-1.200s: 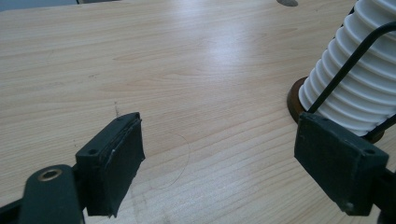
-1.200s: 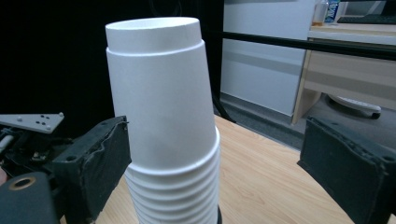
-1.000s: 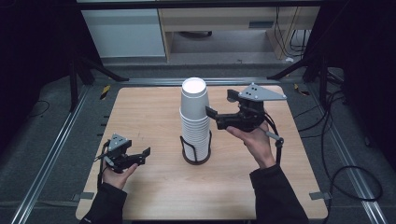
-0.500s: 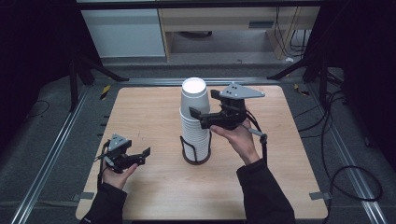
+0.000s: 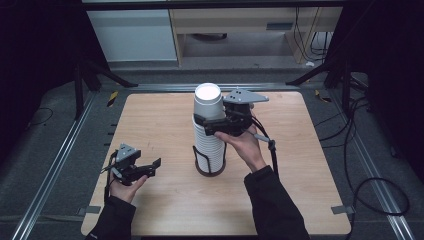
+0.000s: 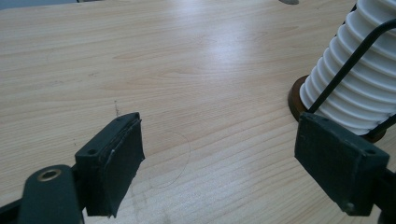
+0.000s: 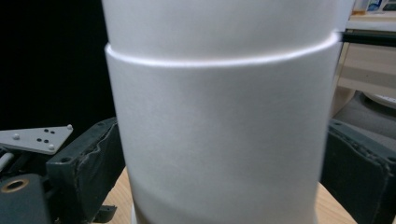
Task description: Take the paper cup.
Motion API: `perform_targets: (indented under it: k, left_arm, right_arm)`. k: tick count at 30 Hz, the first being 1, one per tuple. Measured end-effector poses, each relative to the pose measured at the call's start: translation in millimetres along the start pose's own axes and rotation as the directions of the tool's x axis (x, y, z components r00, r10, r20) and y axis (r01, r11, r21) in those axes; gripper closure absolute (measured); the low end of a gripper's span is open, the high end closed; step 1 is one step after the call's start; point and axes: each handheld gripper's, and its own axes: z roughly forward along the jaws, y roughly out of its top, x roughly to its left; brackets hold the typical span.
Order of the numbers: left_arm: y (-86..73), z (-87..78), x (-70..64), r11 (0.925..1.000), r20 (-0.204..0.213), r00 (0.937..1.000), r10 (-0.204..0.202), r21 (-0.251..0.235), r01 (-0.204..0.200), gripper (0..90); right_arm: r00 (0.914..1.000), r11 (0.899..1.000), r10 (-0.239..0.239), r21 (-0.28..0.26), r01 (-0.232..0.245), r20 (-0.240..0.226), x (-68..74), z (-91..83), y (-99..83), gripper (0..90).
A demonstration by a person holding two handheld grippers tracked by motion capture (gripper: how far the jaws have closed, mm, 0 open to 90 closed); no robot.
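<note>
Since a second earlier the right hand-held gripper (image 5: 207, 124) had travelled leftward from beside the cups (image 5: 209, 131) until its jaws flanked the upper part of the stack; the left hand-held gripper (image 5: 150, 167) had stayed put near the desk's (image 5: 310, 150) front left.

From the high view, the cups stood as a tall white stack in a dark wire holder (image 5: 207, 167) with a round brown base, near the middle of the desk; the top cup (image 5: 208, 102) showed its flat white bottom upward. The right hand-held gripper was held level, its grey plate (image 5: 245, 96) on top, its cable trailing back along the sleeve.

In the right gripper view the top cup (image 7: 224, 140) sat between the two black jaws – one at each side, close against its wall; whether they were pressing on it or just short of it could not be told; a rim line crossed the stack above them.

In the left gripper view the jaws stood wide apart over bare wood with nothing between them; the ribbed lower cups (image 6: 359, 84) and the holder's base (image 6: 295, 100) lay just past the right-hand jaw – near, not touching.
</note>
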Motion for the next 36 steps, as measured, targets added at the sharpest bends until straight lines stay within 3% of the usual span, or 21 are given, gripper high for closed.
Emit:
perform_targets:
  k: [7, 36]
  left_arm:
    - [0.1, -0.3, 0.5, 1.0000, -0.001, 1.0000, 0.000, -0.001, 0.000, 14.9]
    - [0.5, -1.4, 1.9, 1.0000, -0.007, 1.0000, -0.006, -0.005, 0.006, 15.1]
  right_arm:
    - [0.9999, 1.000, 0.002, 0.022, -0.002, 0.012, -0.6, 9.2, -5.0, 10.3]
    - [0.9979, 0.998, -0.048, 0.030, 0.047, 0.043, 4.5, 8.1, -2.8, 13.2]
